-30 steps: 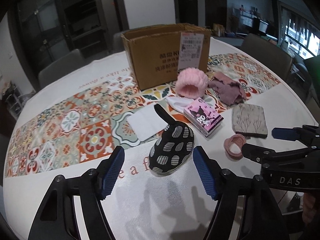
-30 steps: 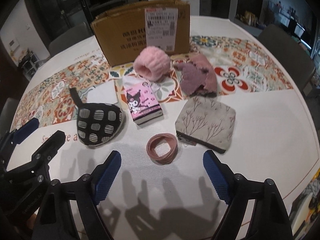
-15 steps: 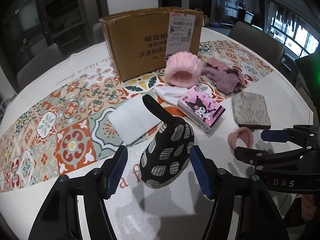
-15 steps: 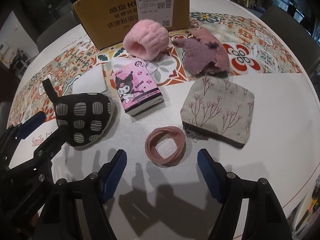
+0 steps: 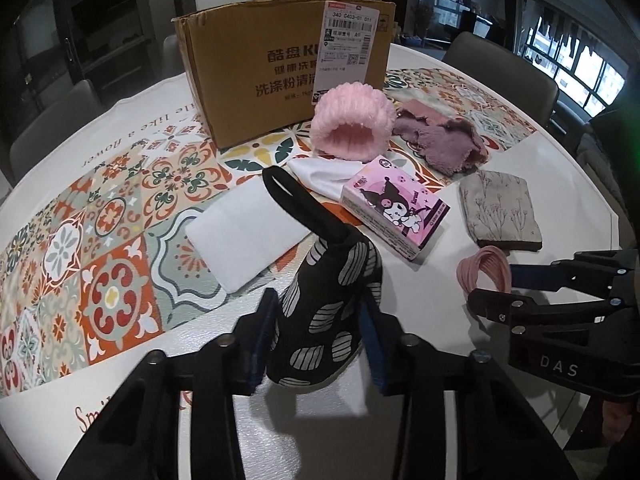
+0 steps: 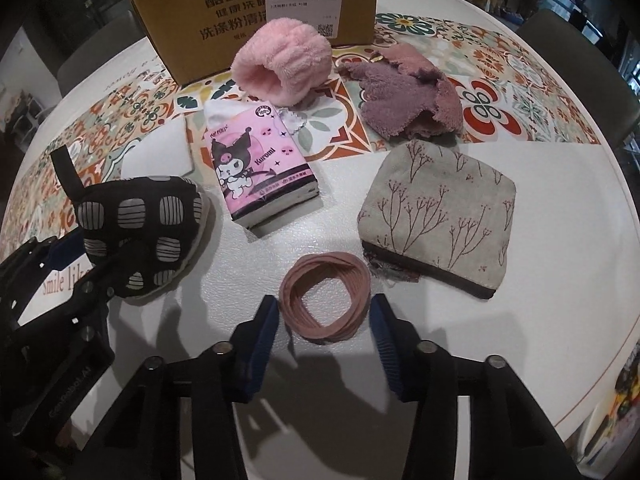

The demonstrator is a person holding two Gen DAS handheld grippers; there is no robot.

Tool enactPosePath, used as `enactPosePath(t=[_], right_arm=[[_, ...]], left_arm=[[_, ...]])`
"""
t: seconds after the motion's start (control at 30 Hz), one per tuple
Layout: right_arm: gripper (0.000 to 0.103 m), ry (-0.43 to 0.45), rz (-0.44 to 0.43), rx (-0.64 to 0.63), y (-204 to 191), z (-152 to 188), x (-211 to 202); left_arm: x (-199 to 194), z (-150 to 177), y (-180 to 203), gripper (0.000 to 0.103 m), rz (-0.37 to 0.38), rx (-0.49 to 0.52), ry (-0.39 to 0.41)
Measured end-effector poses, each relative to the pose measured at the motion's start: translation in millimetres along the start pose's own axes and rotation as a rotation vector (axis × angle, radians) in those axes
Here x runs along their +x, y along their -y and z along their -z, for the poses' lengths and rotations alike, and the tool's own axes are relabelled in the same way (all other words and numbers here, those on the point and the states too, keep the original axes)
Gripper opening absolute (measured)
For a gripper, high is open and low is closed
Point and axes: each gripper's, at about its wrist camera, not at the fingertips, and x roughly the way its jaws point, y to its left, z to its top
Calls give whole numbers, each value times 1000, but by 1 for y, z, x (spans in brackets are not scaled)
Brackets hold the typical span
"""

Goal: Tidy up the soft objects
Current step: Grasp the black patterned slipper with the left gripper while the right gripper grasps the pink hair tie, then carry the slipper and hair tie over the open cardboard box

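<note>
Closing around the black patterned pouch [image 5: 328, 312], the left gripper [image 5: 320, 338] has both blue pads [image 5: 262, 336] against its sides, so the pouch is pinched and stands up between them, its black loop [image 5: 296, 204] rising toward the middle of the tabletop [image 5: 560, 168]. The right gripper [image 6: 324, 340] is also closing; the pink hair-band bundle [image 6: 326, 300] lies flat between its fingers [image 6: 384, 340], with the left pad just touching the bundle's edge and the right pad close beside it, not yet squeezing.

The tabletop is round and white, with a strip of colourful tile pattern [image 5: 100, 248] across it and script lettering along the edges. Dark chairs [image 5: 500, 60] stand around it, and windows show at the far right of the room.

From left to right past the pouch lie a white folded cloth [image 5: 244, 236], a pink tissue pack [image 6: 256, 168] with a cartoon figure, a fluffy pink headband [image 6: 284, 60], a crumpled mauve cloth [image 6: 408, 96] and a grey fabric purse [image 6: 436, 216] printed with branches.

1 cardboard box [image 5: 256, 80] stands at the back of the tabletop, bearing a shipping label [image 5: 348, 44]; its inside cannot be seen.
</note>
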Motion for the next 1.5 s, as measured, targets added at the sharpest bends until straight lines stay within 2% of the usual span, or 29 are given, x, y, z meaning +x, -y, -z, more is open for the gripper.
enactPosePath(t=[0.1, 0.23, 0.4, 0.73, 1.0, 1.5], right_arm=[[34, -13, -16, 7, 1, 0, 3], [20, -7, -29, -7, 2, 2, 2], [14, -2, -68, -13, 4, 4, -1], [13, 67, -148, -132, 4, -8, -24], [13, 119, -210, -235, 12, -20, -48], [13, 270, -337, -361, 40, -47, -100]], left_arm=[[-1, 2, 1, 27, 13, -6, -3], [-4, 5, 2, 24, 32, -38, -7], [-11, 9, 4, 21, 53, -99, -8], [-36, 8, 16, 20, -39, -211, 42], [-59, -4, 34, 20, -113, -293, 109], [-97, -40, 76, 20, -261, -346, 257]])
